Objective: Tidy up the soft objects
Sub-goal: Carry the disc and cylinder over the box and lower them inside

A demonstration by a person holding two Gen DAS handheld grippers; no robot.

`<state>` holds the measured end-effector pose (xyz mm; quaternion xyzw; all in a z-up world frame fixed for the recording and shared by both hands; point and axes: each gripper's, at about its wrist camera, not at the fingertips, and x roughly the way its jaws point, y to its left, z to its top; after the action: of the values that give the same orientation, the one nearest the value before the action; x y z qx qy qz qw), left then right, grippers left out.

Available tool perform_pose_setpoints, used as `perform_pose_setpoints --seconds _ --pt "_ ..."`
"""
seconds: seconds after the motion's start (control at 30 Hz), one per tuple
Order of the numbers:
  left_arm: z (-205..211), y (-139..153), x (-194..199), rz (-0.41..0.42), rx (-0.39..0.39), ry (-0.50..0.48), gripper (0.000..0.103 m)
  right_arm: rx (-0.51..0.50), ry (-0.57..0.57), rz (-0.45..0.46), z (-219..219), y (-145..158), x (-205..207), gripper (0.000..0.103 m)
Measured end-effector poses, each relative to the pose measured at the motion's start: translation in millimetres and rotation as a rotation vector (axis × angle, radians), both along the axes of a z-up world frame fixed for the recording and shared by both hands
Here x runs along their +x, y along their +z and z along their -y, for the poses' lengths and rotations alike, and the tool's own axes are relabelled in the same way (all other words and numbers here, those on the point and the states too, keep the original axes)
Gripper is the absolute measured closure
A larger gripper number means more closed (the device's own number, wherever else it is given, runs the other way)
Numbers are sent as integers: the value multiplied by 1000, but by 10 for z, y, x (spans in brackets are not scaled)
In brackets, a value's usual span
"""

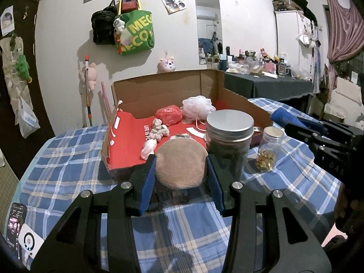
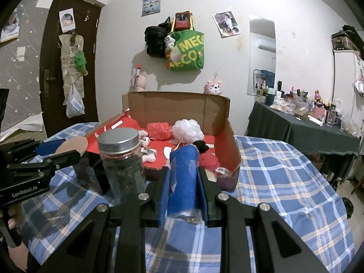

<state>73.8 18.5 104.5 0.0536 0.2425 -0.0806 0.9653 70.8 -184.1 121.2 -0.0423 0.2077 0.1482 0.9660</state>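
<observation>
both jaws pinch: left gripper (image 1: 181, 177) a tan pad (image 1: 181, 165), right gripper (image 2: 184, 195) a blue roll (image 2: 183, 179).

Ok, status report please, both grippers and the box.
Left gripper shut on tan pad. Right gripper shut on blue roll. Box ahead; lidded jar nearby.

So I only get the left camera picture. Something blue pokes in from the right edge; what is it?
Observer: A blue roll, clamped between the fingers of the right gripper.
Operator: And does the big jar hide anything in the box?
Observer: Yes: a red fluffy ball and a small black thing, in the box's near right corner.
</observation>
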Motion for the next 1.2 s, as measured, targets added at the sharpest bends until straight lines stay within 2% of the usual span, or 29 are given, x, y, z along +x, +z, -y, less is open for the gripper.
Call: perform_pose_setpoints --seconds 0.3,0.47,0.7,0.9,1.0,1.2 --pt "-32 96 267 -39 -32 -33 61 -3 3 3 27 101 188 78" --pt "-71 129 491 -73 -18 -50 61 -6 47 -38 39 174 443 78" --pt "-132 177 923 -152 -16 -123 61 2 155 -156 34 277 929 77" --pt "-59 175 1504 -258 3 -209 61 -61 263 -250 -115 341 1373 77" --pt "9 160 1788 -309 9 -240 61 -117 296 -304 -225 287 1652 77" --pt "169 56 2233 -402 36 -291 61 -172 341 -468 -404 53 2241 77"
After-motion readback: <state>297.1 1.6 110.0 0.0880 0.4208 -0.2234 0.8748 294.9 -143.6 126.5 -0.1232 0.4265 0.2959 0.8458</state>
